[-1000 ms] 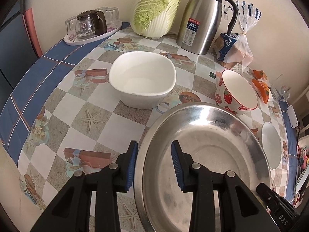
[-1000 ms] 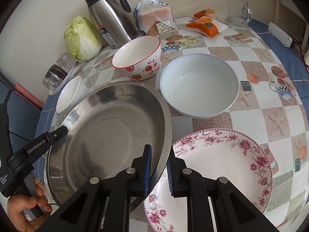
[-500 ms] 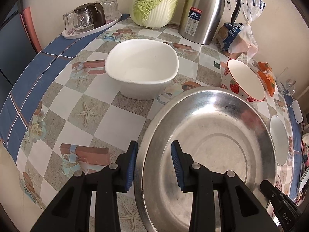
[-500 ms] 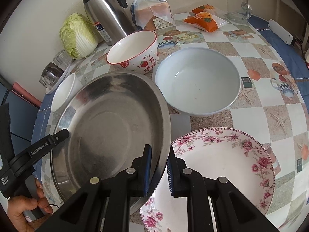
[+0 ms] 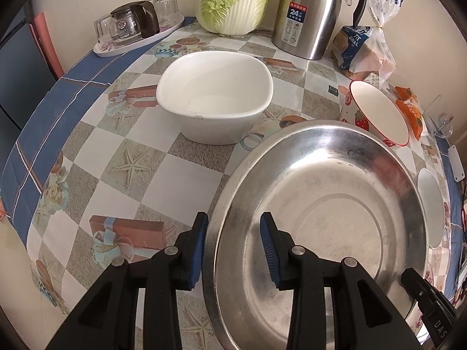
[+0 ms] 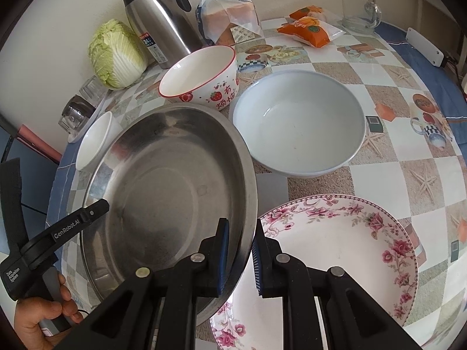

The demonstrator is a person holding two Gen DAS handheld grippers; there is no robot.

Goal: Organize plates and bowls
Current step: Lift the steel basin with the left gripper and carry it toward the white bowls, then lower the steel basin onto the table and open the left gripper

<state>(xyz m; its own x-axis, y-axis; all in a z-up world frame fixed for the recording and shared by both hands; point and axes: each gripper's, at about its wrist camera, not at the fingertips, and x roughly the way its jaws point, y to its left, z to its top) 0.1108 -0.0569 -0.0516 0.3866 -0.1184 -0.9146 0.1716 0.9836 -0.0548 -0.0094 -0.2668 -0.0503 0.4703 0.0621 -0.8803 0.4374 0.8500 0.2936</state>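
Now the steel basin (image 5: 329,221) is riding between both tongs, tilted, with its right edge lapping over the rim of the floral plate (image 6: 350,250). Over the last second it has been lifting and shifting: the square white bowl (image 5: 216,102) and the strawberry bowl (image 6: 201,78) sit further from its far rim than they did, and more of the floral plate is showing clear of it. The left tongs (image 5: 233,248) are straddling the basin's left rim, one blue pad outside and one inside, but with a visible gap on the inner side, so they are looking parted rather than clamped. The right tongs (image 6: 240,258) are closing tight on the opposite rim, pads pressing either side of the thin steel, so they are carrying the grip.

Judging by this, the basin is being moved as the base of a stack, or cleared off the plate; the left side is likely only steadying, and a slip there is the risk.

Further out on the tabletop (image 6: 379,183), the pale blue bowl (image 6: 300,122) is sitting just beyond the plate, with the steel flask (image 5: 309,14), cabbage (image 5: 236,0), bread bag (image 6: 227,14), and a tray of glasses (image 5: 137,32) along the wall.
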